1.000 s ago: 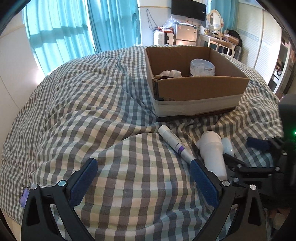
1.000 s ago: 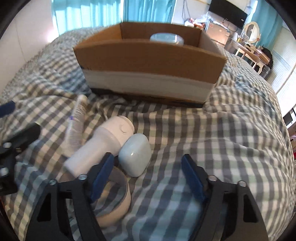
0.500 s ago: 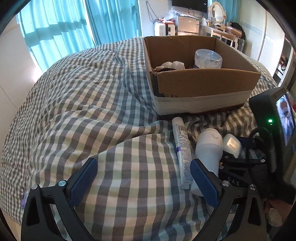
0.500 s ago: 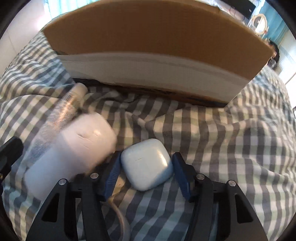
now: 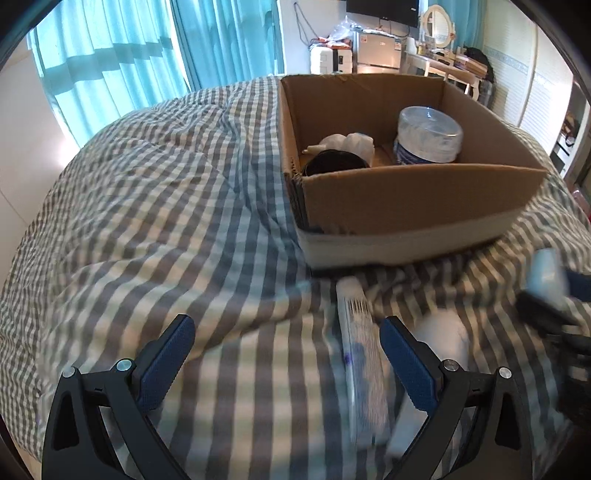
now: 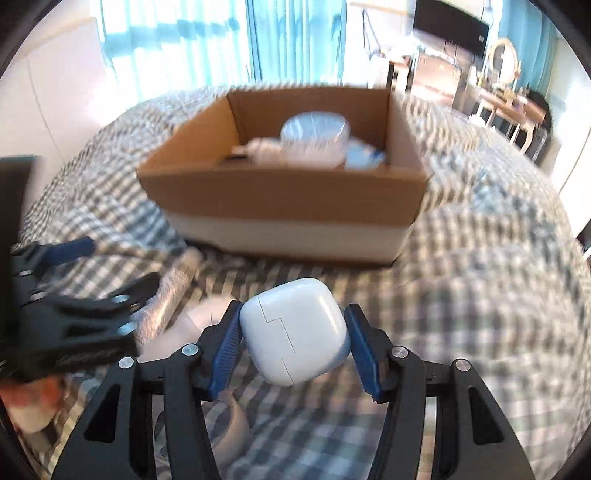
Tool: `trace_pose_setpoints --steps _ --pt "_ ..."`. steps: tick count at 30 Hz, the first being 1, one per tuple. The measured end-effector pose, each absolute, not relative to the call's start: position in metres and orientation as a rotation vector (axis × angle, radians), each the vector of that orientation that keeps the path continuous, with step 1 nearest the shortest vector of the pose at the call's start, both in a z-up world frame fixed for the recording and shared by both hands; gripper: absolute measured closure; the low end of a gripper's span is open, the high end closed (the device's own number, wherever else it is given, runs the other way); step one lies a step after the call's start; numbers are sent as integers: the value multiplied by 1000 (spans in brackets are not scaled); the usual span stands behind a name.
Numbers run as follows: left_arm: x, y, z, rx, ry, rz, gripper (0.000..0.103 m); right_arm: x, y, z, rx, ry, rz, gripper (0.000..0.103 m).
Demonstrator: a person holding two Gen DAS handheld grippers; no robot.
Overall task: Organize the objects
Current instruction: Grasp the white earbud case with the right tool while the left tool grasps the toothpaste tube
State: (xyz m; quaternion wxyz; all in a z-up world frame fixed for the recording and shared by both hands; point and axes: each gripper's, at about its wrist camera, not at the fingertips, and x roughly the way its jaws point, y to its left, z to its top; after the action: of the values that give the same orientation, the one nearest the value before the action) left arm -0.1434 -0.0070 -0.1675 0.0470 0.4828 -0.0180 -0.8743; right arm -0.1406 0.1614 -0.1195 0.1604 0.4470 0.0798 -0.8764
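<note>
My right gripper [image 6: 293, 332] is shut on a white earbud case [image 6: 295, 328] and holds it clear of the checked bedspread [image 6: 480, 295], in front of the cardboard box [image 6: 288, 199]. That case [image 5: 546, 275] shows blurred at the right edge of the left wrist view. My left gripper [image 5: 286, 347] is open just above the bedspread [image 5: 166, 221]. A white tube [image 5: 356, 332] lies just inside its right finger, and a white bottle [image 5: 445, 336] lies beyond that finger. The box [image 5: 406, 199] holds a clear plastic tub [image 5: 428, 134], a white bundle and a dark round item.
Teal curtains [image 5: 129, 48] hang behind the bed. Furniture and a mirror [image 5: 436, 18] stand at the far right. In the right wrist view the left gripper [image 6: 66, 314] sits at the left, beside the tube [image 6: 177, 288]. A beige ring-shaped item [image 6: 236, 432] lies under my right gripper.
My right gripper closed on the earbud case and lifted it off the bedspread. My left gripper moved right and lower, so the tube now lies between its fingers.
</note>
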Motion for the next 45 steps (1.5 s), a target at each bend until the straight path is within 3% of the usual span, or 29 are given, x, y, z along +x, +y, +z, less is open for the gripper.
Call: trace_pose_setpoints --steps 4,7,8,9,17,19,21,23,45 --pt "-158 9 -185 1568 -58 -2706 9 -152 167 -104 1209 174 -2544 48" --pt "-167 27 -199 1627 -133 -2712 31 -154 178 -102 1193 122 -2555 48" --pt "-171 30 -202 1657 -115 -2725 43 -154 181 -101 1195 111 -2552 48" --pt "-175 31 -205 1684 -73 -2734 48 -156 185 -101 1198 92 -2545 48" --pt "-183 22 -215 1763 28 -2711 48 -160 190 -119 1253 56 -2491 48" --pt "-179 25 -211 1755 -5 -2729 57 -161 189 -120 1253 51 -2491 48" --pt "-175 27 -208 1767 -13 -2746 75 -158 190 -121 1251 49 -2494 48" --pt "-168 27 -202 1750 -32 -2756 81 -153 192 -122 1249 54 -2502 48" --pt "-68 1 -103 1475 -17 -2940 84 -72 179 -59 1047 155 -2599 48"
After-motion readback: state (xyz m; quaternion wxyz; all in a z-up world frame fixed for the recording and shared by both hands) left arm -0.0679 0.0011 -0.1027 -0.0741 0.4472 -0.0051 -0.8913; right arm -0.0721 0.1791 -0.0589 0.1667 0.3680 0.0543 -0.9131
